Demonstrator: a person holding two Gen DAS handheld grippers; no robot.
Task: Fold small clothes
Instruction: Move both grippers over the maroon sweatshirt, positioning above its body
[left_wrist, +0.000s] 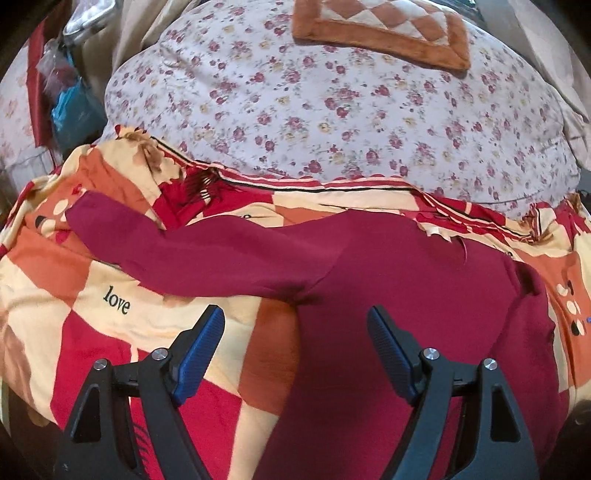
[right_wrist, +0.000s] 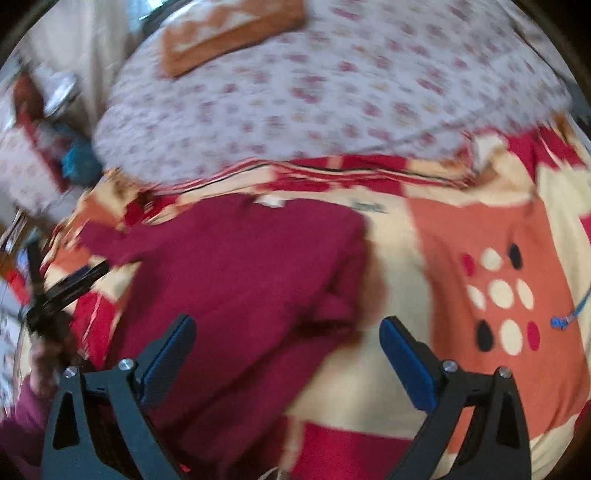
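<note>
Blurring right view, maroon garment (left_wrist: 388, 280) hem cut off, tools spread

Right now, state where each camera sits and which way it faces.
Left wrist: on the left gripper, facing forward over the maroon garment and its outstretched sleeve; both fingers show, spread.
Right wrist: on the right gripper, blurred, facing the garment's folded side; own fingers spread, plus the left gripper at the left edge and a sleeve.
Shared: garment, patterned bedspread, floral pillow.
</note>
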